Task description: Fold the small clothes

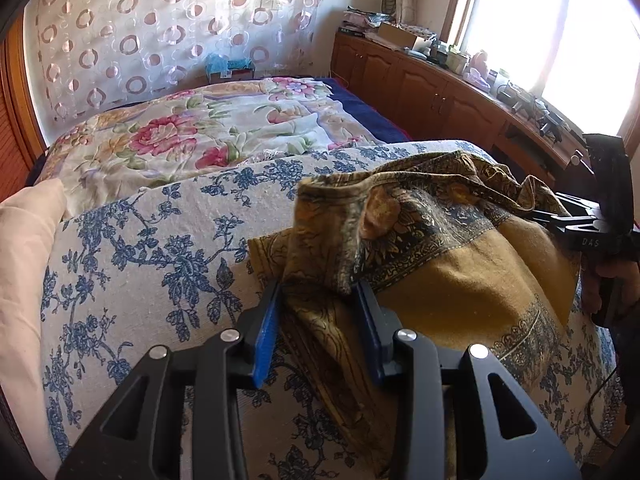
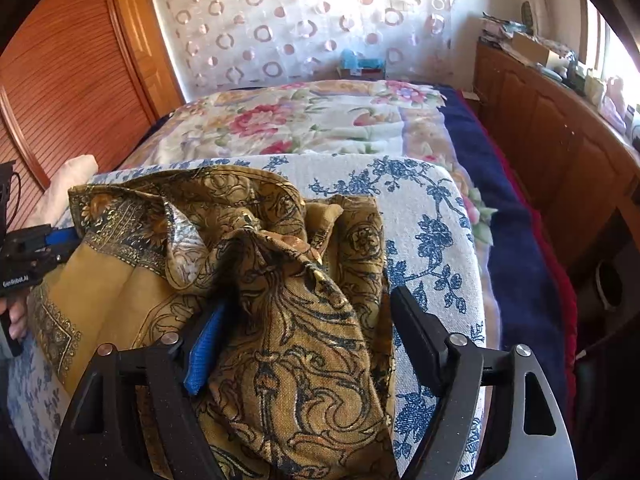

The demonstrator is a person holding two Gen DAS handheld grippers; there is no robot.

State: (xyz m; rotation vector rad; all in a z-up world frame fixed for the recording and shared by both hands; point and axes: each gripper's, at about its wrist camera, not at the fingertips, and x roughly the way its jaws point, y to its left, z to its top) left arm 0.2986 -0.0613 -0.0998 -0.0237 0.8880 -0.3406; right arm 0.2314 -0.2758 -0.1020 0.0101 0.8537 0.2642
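Observation:
A mustard-yellow garment with dark paisley borders (image 1: 448, 280) lies bunched on the blue-flowered white cloth (image 1: 132, 264). My left gripper (image 1: 320, 312) is open, its blue pads on either side of the garment's left edge, which drapes between them. My right gripper (image 2: 308, 328) is open too, with a bunched fold of the same garment (image 2: 304, 320) lying between its fingers. The right gripper also shows at the right edge of the left wrist view (image 1: 560, 220), and the left gripper shows at the left edge of the right wrist view (image 2: 60, 240).
A floral quilt (image 1: 208, 132) covers the bed beyond the blue-flowered cloth (image 2: 432, 240). A pale pillow (image 1: 24, 248) lies at the left. Wooden cabinets (image 1: 432, 92) with clutter on top run along the right wall under a window. A wooden shutter door (image 2: 60, 92) stands at the left.

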